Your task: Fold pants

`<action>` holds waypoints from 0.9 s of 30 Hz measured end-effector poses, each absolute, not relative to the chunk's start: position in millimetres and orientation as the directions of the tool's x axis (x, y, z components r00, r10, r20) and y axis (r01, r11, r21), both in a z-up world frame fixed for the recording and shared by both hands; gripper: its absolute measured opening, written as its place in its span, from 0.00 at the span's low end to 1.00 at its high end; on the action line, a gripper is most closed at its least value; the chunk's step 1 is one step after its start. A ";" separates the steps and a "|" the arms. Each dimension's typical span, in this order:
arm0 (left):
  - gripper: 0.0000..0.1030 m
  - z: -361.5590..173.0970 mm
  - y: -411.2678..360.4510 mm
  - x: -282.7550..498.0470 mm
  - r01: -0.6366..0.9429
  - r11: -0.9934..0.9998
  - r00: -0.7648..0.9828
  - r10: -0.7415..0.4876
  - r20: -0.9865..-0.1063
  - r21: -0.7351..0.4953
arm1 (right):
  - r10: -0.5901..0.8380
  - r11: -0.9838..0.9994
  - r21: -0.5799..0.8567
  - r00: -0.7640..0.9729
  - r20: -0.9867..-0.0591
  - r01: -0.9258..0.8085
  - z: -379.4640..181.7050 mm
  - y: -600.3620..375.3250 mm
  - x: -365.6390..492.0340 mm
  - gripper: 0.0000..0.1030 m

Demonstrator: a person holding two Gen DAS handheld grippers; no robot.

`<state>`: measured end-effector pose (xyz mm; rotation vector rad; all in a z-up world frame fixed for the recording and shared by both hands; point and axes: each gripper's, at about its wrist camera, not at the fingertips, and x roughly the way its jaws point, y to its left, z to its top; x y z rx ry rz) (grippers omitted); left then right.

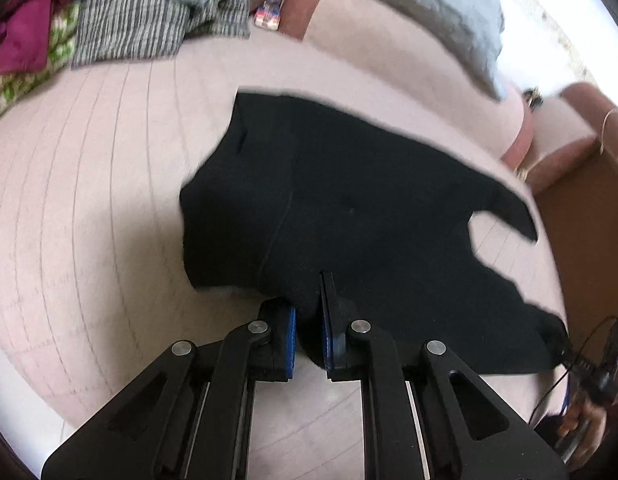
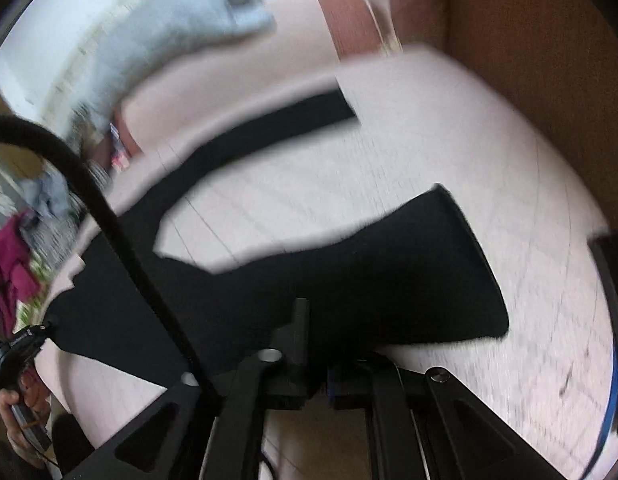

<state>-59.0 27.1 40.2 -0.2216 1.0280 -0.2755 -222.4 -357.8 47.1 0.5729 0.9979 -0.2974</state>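
Note:
Black pants (image 1: 349, 208) lie spread on a pale pink quilted bed (image 1: 89, 200). In the left wrist view my left gripper (image 1: 309, 336) is shut on the near edge of the waist end, cloth pinched between its blue pads. In the right wrist view the pants (image 2: 369, 264) show both legs, one stretching away toward the far side and one close. My right gripper (image 2: 317, 368) is shut on the near leg's edge. The right wrist view is blurred.
A heap of clothes (image 1: 121, 12), striped grey, maroon and blue-grey, sits at the far left of the bed. A grey pillow (image 1: 429, 4) lies at the head. A brown wooden side (image 2: 549, 60) borders the bed. A black cable (image 2: 109, 220) crosses the right wrist view.

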 end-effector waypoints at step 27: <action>0.12 53.8 12.9 -51.4 0.135 0.976 0.556 -0.218 -0.802 -0.172 | -0.264 0.818 0.014 0.397 -0.879 0.575 51.1 -438.2 -196.2 0.02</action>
